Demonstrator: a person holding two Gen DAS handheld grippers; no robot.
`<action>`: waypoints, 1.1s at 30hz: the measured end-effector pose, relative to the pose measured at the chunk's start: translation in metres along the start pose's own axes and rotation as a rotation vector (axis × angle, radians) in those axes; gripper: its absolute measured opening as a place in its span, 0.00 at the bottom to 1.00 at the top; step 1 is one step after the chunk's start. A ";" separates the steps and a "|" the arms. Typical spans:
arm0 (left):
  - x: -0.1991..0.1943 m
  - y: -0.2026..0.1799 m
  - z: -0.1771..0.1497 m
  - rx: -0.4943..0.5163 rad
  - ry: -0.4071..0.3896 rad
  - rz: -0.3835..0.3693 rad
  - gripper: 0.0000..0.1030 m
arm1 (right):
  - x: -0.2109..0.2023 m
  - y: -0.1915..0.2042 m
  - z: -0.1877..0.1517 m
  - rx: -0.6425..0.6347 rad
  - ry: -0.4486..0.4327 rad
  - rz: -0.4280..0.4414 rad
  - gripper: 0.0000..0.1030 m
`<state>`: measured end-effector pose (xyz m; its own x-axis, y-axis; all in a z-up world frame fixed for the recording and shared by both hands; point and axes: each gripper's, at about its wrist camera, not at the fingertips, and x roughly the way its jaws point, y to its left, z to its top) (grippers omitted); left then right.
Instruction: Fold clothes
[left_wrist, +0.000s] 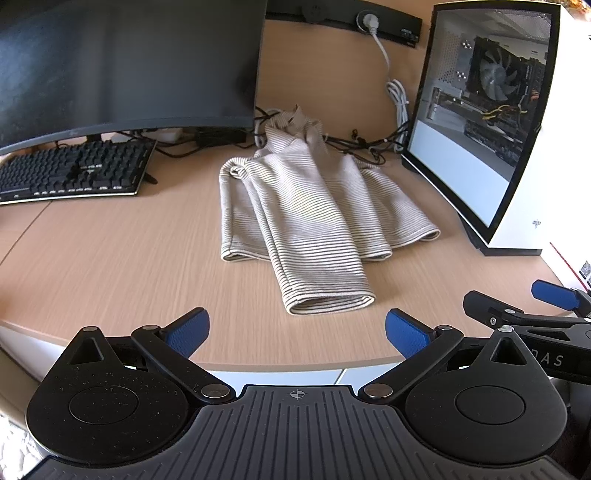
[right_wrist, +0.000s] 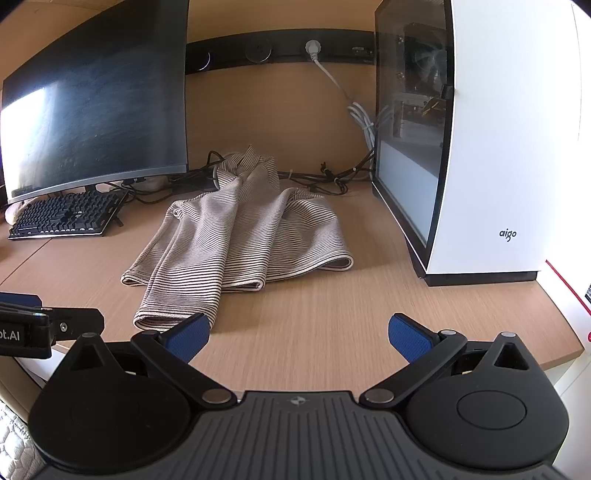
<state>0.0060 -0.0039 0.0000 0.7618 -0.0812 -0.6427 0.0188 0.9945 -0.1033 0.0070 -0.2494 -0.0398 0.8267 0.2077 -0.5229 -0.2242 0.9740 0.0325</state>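
A beige striped garment (left_wrist: 306, 206) lies bunched on the wooden desk (left_wrist: 110, 266), one sleeve reaching toward the front edge. It also shows in the right wrist view (right_wrist: 236, 236). My left gripper (left_wrist: 297, 332) is open and empty, held above the desk's front edge, short of the sleeve's cuff (left_wrist: 332, 301). My right gripper (right_wrist: 299, 338) is open and empty, near the front edge, just right of the cuff (right_wrist: 162, 319). The right gripper shows at the right of the left wrist view (left_wrist: 517, 302). Part of the left gripper shows at the left edge of the right wrist view (right_wrist: 37, 321).
A curved monitor (left_wrist: 122, 62) and a black keyboard (left_wrist: 74, 173) stand at the back left. A white computer case (left_wrist: 517, 122) with a glass side stands at the right. Cables (left_wrist: 362, 144) run behind the garment along the back wall.
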 end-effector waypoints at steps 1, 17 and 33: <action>0.000 0.000 0.000 0.000 0.000 0.000 1.00 | 0.000 0.000 0.000 0.000 0.000 0.000 1.00; 0.001 0.001 -0.002 -0.002 0.007 0.002 1.00 | 0.001 -0.001 -0.001 0.005 0.007 0.000 1.00; 0.003 0.002 -0.002 -0.006 0.016 0.002 1.00 | 0.003 -0.001 -0.001 0.007 0.016 0.001 1.00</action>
<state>0.0074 -0.0021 -0.0035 0.7512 -0.0807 -0.6551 0.0136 0.9942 -0.1068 0.0089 -0.2501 -0.0422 0.8182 0.2070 -0.5364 -0.2212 0.9745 0.0386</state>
